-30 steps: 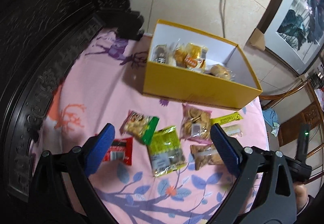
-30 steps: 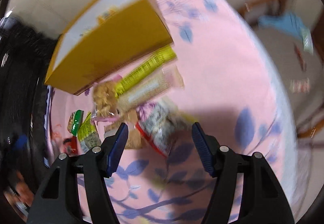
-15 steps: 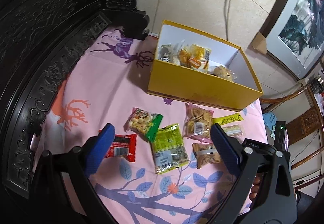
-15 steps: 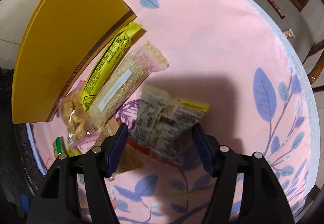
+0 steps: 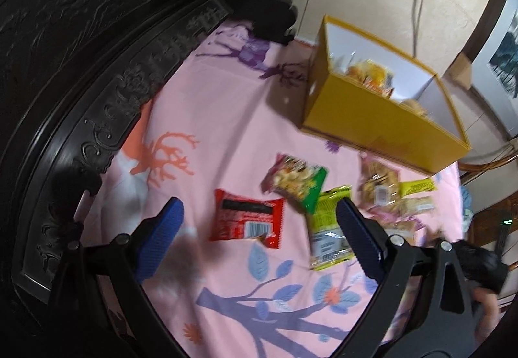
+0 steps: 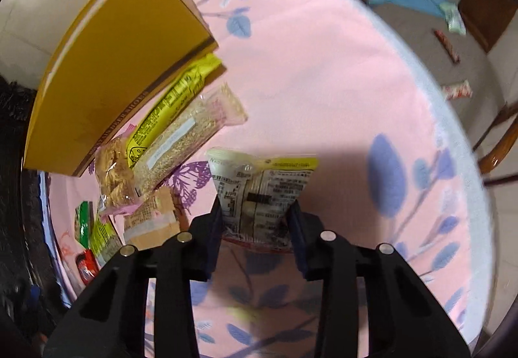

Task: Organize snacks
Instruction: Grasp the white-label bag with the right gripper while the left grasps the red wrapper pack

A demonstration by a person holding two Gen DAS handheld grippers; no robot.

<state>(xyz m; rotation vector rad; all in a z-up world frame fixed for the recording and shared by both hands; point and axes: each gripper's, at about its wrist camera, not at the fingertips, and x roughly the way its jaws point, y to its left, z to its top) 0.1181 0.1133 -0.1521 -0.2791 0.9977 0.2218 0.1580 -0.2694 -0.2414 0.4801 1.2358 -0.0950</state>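
My right gripper (image 6: 257, 222) pinched a white-and-yellow snack packet (image 6: 262, 186) lying on the pink tablecloth (image 6: 323, 82), while my left gripper (image 5: 259, 228) hung wide apart over the red packet (image 5: 247, 219) near the yellow box (image 5: 375, 118).

Dark lettering along yellow box (image 6: 106, 60) base, partly readable "DEER SHOES", snack packet print illegible
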